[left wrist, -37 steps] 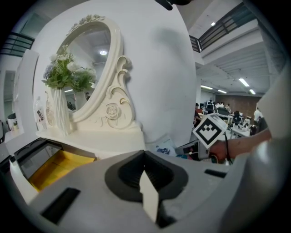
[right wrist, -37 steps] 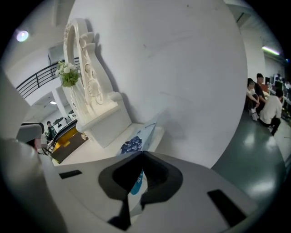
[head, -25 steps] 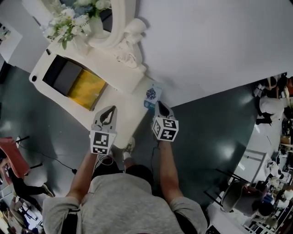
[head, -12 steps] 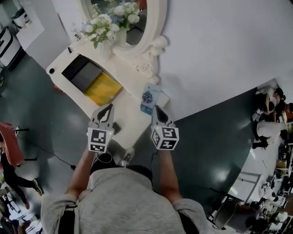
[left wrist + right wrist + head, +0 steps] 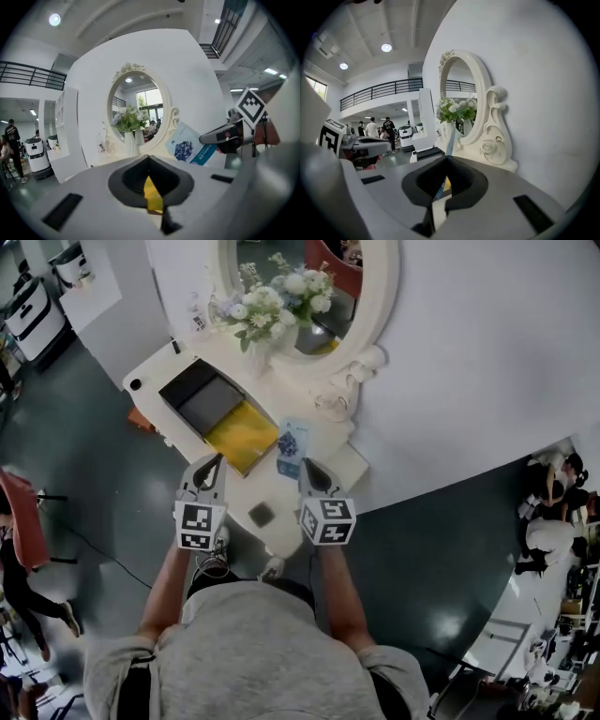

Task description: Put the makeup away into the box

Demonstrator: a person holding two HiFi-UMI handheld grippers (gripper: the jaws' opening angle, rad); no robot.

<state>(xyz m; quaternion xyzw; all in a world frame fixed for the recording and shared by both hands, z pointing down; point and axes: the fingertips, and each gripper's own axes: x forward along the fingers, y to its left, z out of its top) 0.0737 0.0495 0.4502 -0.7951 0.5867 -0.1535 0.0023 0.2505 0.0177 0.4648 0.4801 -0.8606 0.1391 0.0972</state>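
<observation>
Carry step: right gripper pinches the blue packet edge-on, left gripper is closed and empty, open box sits just ahead-left of both; next move needs the packet over the box, then release.

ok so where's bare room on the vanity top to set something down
Free: the white vanity top between the open box and the small dark square, and its right end below the mirror base. Crowded: the back edge, where the flower vase stands before the mirror.
</observation>
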